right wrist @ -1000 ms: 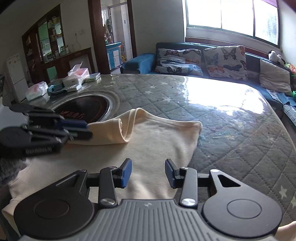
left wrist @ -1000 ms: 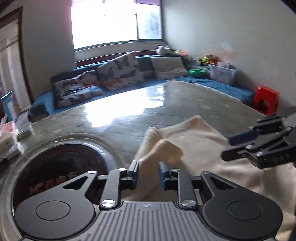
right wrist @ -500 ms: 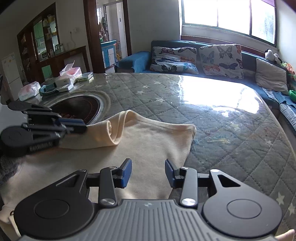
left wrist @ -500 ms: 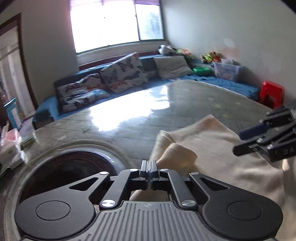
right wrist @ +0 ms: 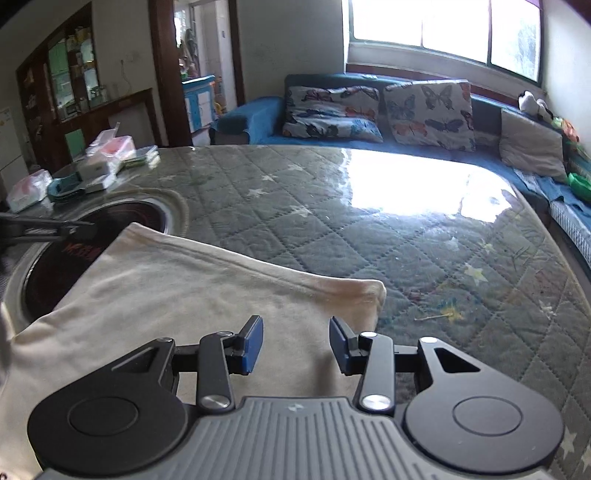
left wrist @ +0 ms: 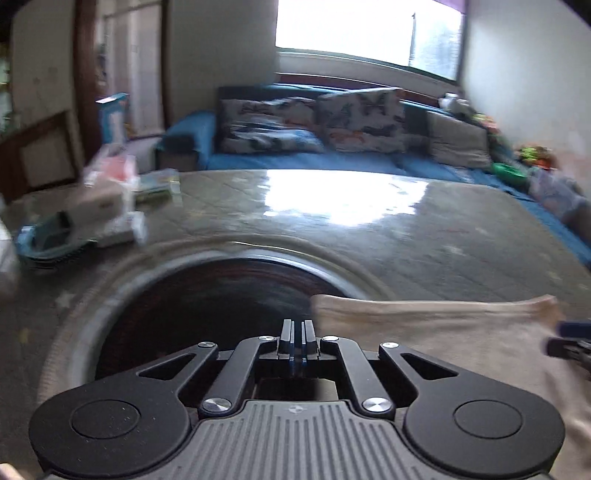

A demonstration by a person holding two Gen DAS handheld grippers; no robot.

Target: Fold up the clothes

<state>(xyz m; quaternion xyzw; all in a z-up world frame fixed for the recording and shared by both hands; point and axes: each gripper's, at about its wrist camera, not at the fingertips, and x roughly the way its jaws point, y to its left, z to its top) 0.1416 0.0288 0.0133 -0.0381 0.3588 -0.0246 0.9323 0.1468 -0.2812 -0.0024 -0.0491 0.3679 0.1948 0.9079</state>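
Left wrist: left gripper [left wrist: 297, 341] jaws together; right gripper [right wrist: 296, 345] jaws apart over cloth [right wrist: 177, 291].

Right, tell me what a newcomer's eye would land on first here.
The cream garment spread flat on the quilted grey table, its left corner lying over the dark round inset. Next, the right tongs hanging open above the cloth's near part. Then the window glare on the tabletop.

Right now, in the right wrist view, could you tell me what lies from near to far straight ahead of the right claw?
Right claw, open → cream garment → bare quilted table cover → blue sofa with butterfly cushions → window.
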